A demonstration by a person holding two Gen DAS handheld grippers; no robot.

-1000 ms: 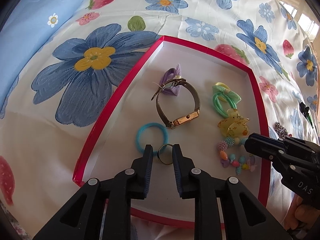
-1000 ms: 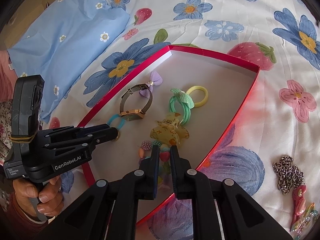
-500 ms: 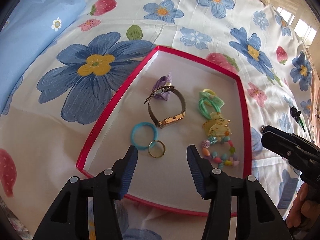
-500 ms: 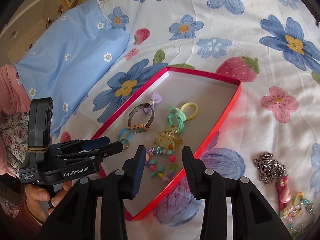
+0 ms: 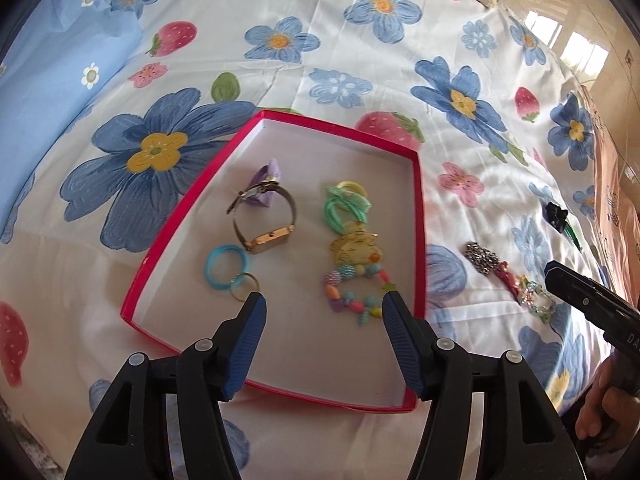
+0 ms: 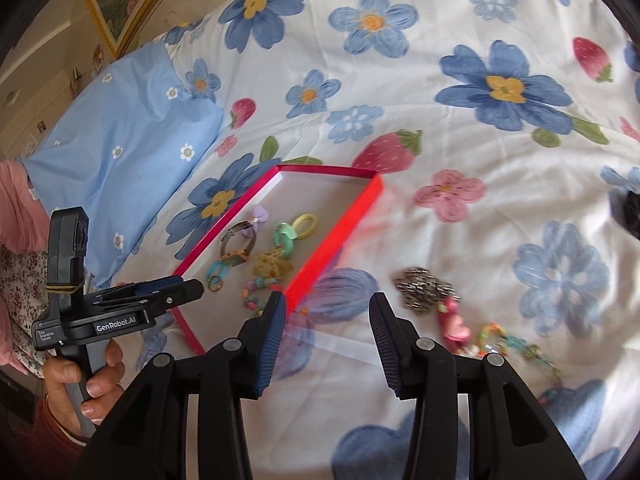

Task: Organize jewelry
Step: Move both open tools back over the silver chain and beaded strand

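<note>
Two grippers, both empty-jawed. Your left gripper (image 5: 322, 304) hung above the near end of the red tray (image 5: 168, 236), which sat on the floral bedsheet (image 5: 360, 60). Its jaws were opening with nothing between the pads. The gold ring (image 5: 245, 287) lay just past the left fingertip, released on the tray floor and touching the blue hair tie (image 5: 222, 267). The beaded bracelet (image 5: 356, 292) lay just inside the right fingertip, not gripped. Beyond them sat the gold watch (image 5: 268, 224), the purple bow (image 5: 262, 186) under its strap, the green hair ties (image 5: 346, 202) and the yellow claw clip (image 5: 356, 246).

Your right gripper (image 6: 326, 308) was off the tray, over the sheet beside the tray's right wall. Its jaws were also opening, and they held nothing; only printed fabric showed between the pads. The silver chain (image 6: 424, 286) lay piled on the sheet just beyond the right finger. The pink clip (image 6: 452, 320) and a beaded string (image 6: 508, 340) lay next to it, farther right. None of these three was touched. Your left hand (image 6: 80, 384) gripped its handle at the lower left of the right wrist view.
</note>
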